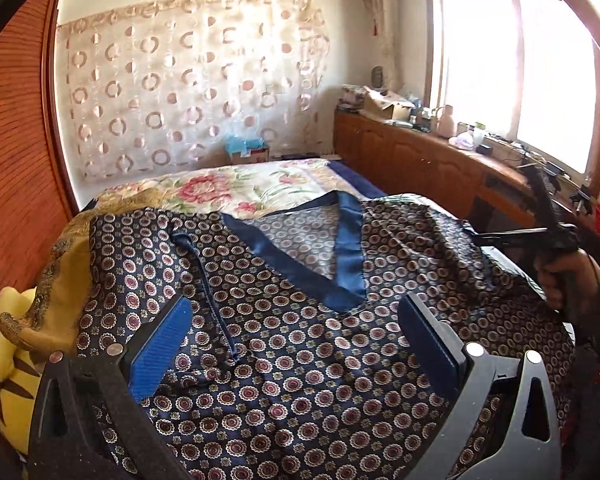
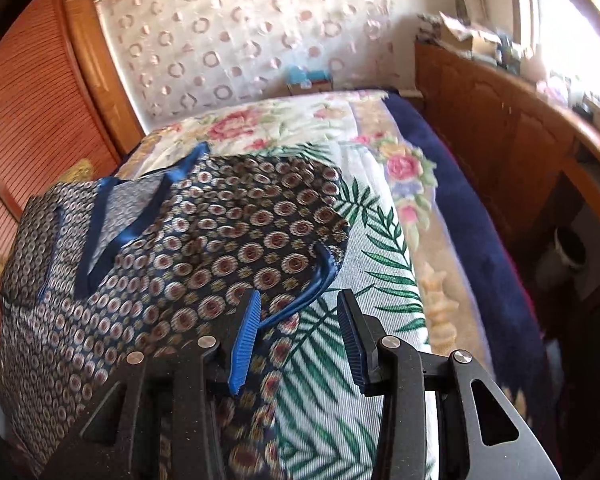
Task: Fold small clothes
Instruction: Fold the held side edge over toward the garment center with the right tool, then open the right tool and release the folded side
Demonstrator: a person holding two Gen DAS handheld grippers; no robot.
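Navy patterned garment [image 1: 284,344] spread flat on the flowered bedspread [image 1: 236,188], blue-trimmed V neckline [image 1: 348,264] up, one side reaching onto the palm-leaf cloth [image 2: 340,380]. Left gripper [image 1: 296,344] above garment's middle, jaws wide apart, nothing between pads. Right gripper [image 2: 296,340] at garment's blue-piped edge [image 2: 312,292], jaws partly apart, gripping nothing, piping lying loose just beside left pad [image 2: 242,344].
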